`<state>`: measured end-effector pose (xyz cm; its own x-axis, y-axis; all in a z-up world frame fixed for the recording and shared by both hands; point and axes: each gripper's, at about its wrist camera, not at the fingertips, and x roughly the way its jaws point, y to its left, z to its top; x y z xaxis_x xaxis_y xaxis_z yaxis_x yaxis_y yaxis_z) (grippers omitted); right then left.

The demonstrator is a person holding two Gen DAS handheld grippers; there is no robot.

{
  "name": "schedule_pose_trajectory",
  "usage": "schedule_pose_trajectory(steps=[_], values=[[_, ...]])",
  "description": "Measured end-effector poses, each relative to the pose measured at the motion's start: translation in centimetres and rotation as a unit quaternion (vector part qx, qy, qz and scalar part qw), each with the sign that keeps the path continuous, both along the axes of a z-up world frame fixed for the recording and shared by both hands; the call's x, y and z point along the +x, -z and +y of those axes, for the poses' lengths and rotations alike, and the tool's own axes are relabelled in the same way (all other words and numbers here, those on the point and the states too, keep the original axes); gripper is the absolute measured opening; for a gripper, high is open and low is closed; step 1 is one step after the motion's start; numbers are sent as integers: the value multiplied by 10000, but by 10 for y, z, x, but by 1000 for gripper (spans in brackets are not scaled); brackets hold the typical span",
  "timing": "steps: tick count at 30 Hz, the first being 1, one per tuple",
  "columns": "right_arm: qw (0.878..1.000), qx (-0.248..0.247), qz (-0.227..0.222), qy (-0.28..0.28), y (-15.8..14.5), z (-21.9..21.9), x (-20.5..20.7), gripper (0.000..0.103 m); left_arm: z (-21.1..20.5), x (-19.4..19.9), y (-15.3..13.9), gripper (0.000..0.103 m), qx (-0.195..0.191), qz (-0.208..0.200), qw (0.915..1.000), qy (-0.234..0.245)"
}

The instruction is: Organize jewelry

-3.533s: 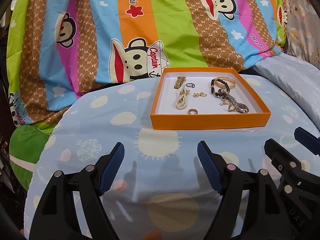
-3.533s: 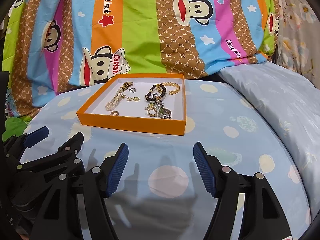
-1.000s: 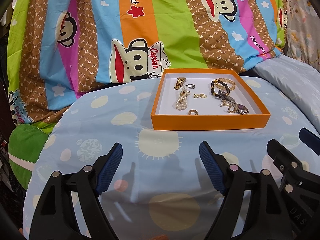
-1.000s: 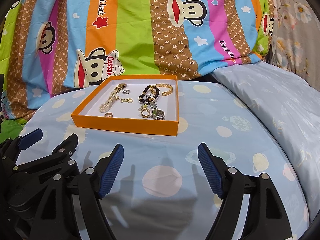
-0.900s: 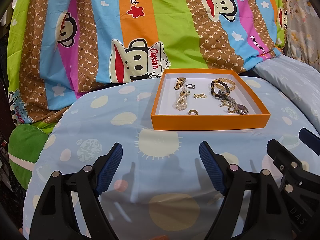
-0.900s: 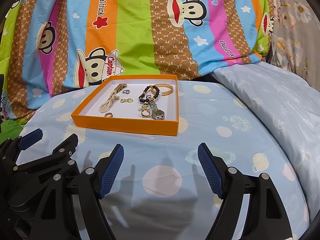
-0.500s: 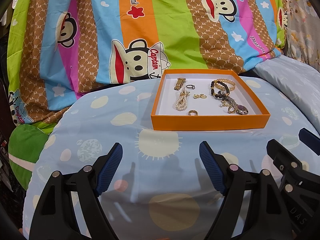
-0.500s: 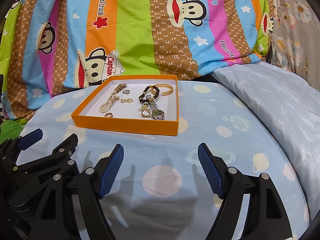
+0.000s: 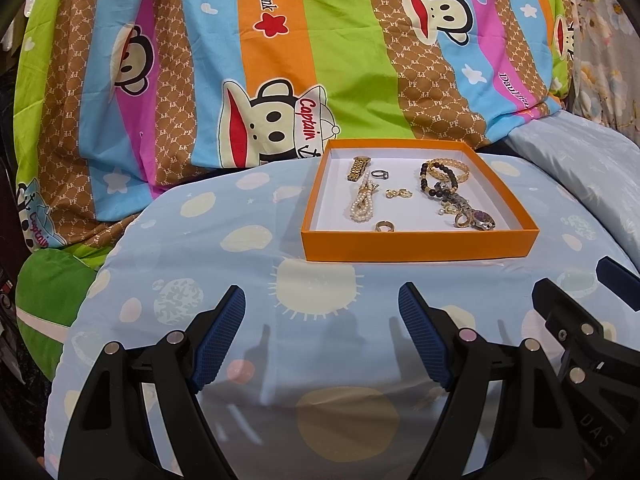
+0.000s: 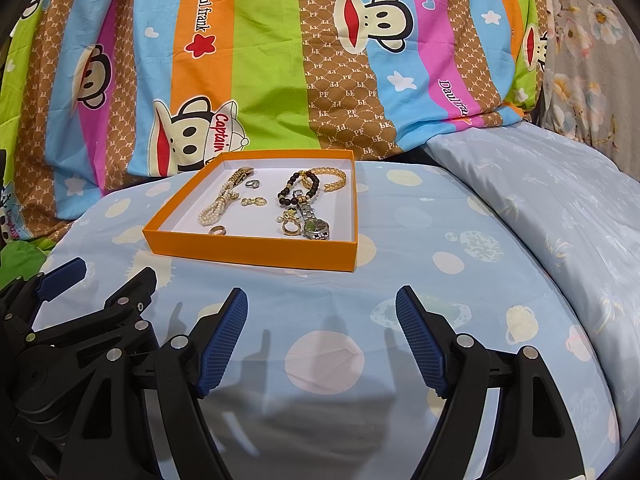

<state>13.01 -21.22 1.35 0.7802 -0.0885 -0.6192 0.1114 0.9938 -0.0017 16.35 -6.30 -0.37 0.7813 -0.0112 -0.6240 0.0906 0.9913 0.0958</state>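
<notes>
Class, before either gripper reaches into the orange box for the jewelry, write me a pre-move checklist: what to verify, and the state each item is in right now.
1. Left gripper open with nothing between its pads: ok.
2. Right gripper open with nothing between its pads: ok.
3. Orange box lies flat on the blue sheet, lidless: ok.
4. Path from both grippers to the box free of obstacles: ok.
5. Pieces lie apart for single picks: not ok; the watch, dark bead bracelet and gold bangle overlap.
6. Pearl strand free of the gold link band: cannot tell.
</notes>
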Motion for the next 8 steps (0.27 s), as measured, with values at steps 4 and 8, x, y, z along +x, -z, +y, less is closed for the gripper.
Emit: schedule_pose_trajectory(steps=[4, 8], values=[[10000, -6, 12, 8, 0, 0, 1, 75, 0, 0, 1, 77, 21, 4, 10000, -13], [10000, -15, 4, 13, 0, -1, 1, 76, 0, 0, 0, 76, 21, 1, 10000, -16]])
